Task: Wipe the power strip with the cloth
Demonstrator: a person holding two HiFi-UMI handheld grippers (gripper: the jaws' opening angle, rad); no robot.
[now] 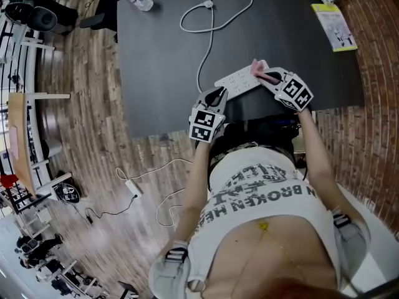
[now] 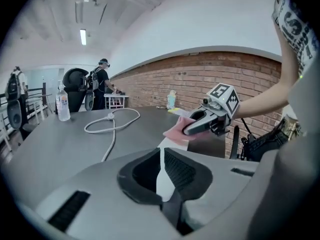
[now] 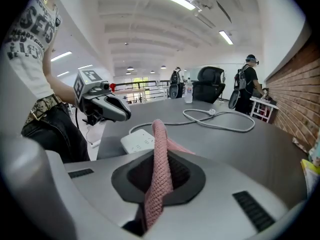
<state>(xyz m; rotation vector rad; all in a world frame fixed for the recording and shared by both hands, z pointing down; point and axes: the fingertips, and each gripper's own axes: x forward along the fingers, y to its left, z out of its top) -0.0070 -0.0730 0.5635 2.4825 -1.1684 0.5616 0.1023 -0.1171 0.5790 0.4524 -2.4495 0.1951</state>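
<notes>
left tongs (image 2: 161,156) pinch the power strip's (image 1: 240,80) near end, and its long axis runs straight toward the right tongs (image 3: 161,160), clenched on the cloth (image 3: 159,134) at the far end

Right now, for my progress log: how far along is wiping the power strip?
Done: left gripper is closed on one end of the power strip; right gripper holds the pink cloth. In hand: cloth sits at the strip's other end. Left: the wipe along its length; no stroke is evident yet.
</notes>
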